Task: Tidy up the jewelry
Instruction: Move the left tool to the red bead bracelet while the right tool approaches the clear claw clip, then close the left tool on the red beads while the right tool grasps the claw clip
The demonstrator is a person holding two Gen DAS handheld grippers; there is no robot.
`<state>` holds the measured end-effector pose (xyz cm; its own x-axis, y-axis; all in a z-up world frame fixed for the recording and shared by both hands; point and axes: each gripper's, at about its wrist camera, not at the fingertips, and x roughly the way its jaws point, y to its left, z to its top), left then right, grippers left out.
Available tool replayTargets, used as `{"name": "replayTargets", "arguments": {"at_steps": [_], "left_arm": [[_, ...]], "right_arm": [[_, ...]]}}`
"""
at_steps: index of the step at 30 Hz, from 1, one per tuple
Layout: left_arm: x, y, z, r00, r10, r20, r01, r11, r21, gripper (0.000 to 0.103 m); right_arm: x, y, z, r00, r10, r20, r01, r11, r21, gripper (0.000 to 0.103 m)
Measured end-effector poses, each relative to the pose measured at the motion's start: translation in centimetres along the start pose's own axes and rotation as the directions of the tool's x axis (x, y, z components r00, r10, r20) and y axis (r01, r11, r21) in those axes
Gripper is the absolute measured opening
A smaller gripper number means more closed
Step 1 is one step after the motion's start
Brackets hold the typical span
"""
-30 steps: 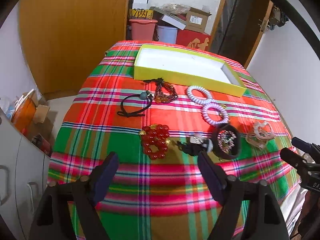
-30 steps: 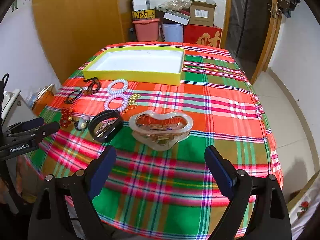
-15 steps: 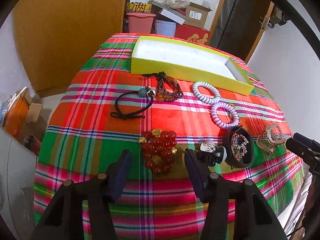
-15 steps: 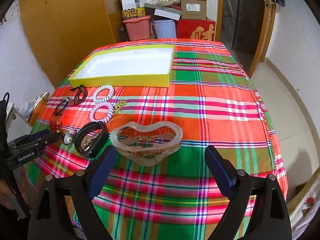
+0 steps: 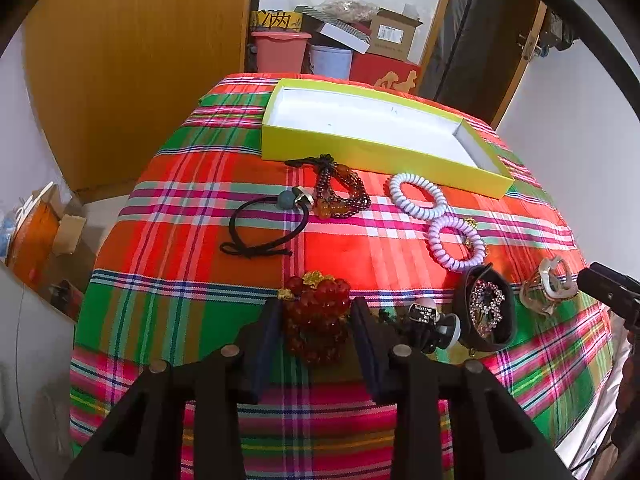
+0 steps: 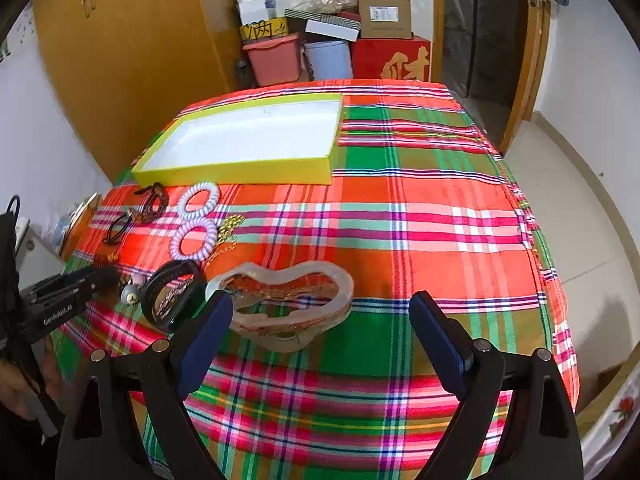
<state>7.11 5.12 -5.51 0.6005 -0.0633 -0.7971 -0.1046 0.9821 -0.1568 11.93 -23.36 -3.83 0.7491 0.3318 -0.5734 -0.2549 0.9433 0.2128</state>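
Left wrist view: the left gripper [image 5: 316, 334] pinches the red bead bracelet [image 5: 318, 322] on the plaid tablecloth [image 5: 192, 184], short of the yellow box [image 5: 360, 152]. Glossy faceted beads, probably light, floppy and slippery (best squeezed across the bunched middle). The right gripper [image 6: 320, 332] gapes wide near the translucent hair claw [image 6: 288, 304].

plaid tablecloth [image 6: 440, 216] covering the table, pink bin [image 6: 274, 60], cardboard box [image 6: 385, 14] and red box [image 6: 394, 58] sitting behind it
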Motion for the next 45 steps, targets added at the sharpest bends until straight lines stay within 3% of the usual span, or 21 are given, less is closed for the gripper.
{"name": "replayTargets", "arguments": {"at_steps": [5,7,9,14,19,45], "left_arm": [[-0.4,0.4,0.0,1.000,-0.009,-0.001,0.009,1.000,-0.014,0.035],[-0.4,0.5,-0.1,1.000,-0.015,-0.005,0.015,1.000,-0.017,0.035],[-0.4,0.5,-0.2,1.000,-0.021,-0.007,0.020,1.000,-0.018,0.035],[-0.4,0.2,-0.2,0.999,-0.034,-0.006,0.033,0.999,-0.016,0.035],[-0.6,0.0,-0.2,0.999,-0.041,-0.004,0.041,0.999,-0.014,0.035],[-5.9,-0.9,0.8,0.994,-0.056,0.098,0.055,0.998,0.013,0.035]], "right_arm": [[1.1,-1.0,0.8,0.998,0.010,-0.064,-0.008,1.000,0.030,0.087],[1.5,-1.3,1.2,0.996,0.015,-0.091,-0.012,0.999,0.031,0.069],[2.0,-1.6,1.5,0.992,0.018,-0.122,-0.015,1.000,0.021,0.059],[3.2,-2.1,2.0,0.979,0.055,-0.196,-0.052,0.998,0.022,0.049],[3.5,-2.1,2.4,0.974,0.081,-0.213,-0.079,0.997,0.020,0.021],[-1.2,0.1,2.1,0.997,0.032,-0.065,-0.035,0.999,-0.042,0.011]]}}
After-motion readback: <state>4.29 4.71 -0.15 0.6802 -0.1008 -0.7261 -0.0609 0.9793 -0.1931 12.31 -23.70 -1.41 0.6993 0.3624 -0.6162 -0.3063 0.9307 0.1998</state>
